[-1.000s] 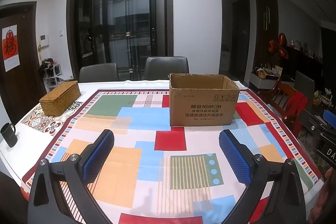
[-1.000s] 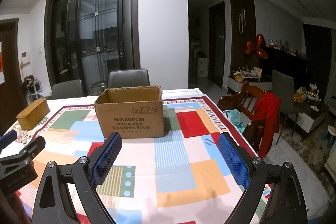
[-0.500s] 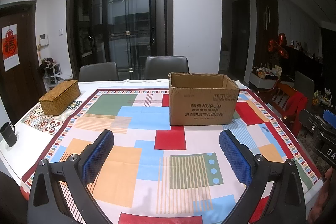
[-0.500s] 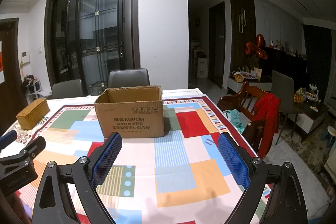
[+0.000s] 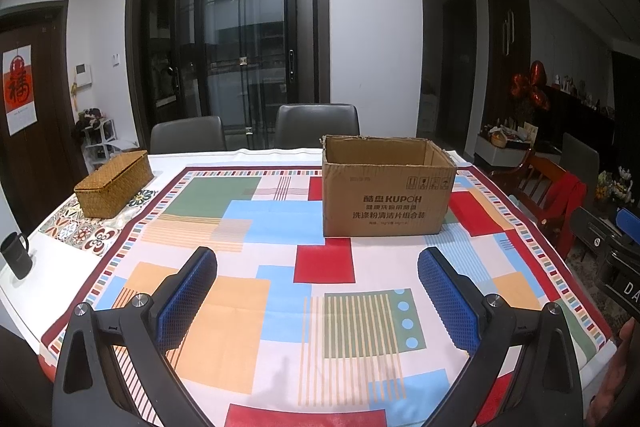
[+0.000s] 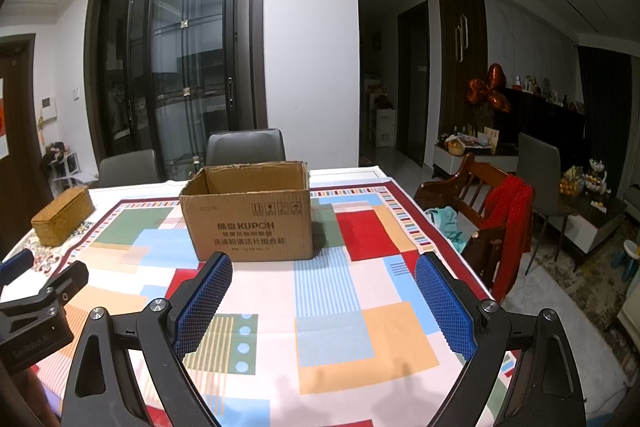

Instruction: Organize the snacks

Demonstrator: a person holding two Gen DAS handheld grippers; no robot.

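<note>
An open brown cardboard box (image 5: 387, 202) stands on the far half of the table; it also shows in the right wrist view (image 6: 250, 223). Its inside is hidden from here. No snacks are in view. My left gripper (image 5: 318, 259) is open and empty, held over the near part of the patterned tablecloth (image 5: 240, 315). My right gripper (image 6: 324, 263) is open and empty, just in front of the box. The left gripper's body (image 6: 36, 311) shows at the left edge of the right wrist view.
A woven wicker box (image 5: 114, 183) sits at the table's far left and a black mug (image 5: 16, 255) at its left edge. Two grey chairs (image 5: 316, 125) stand behind the table. A wooden chair with a red garment (image 6: 504, 223) is at the right.
</note>
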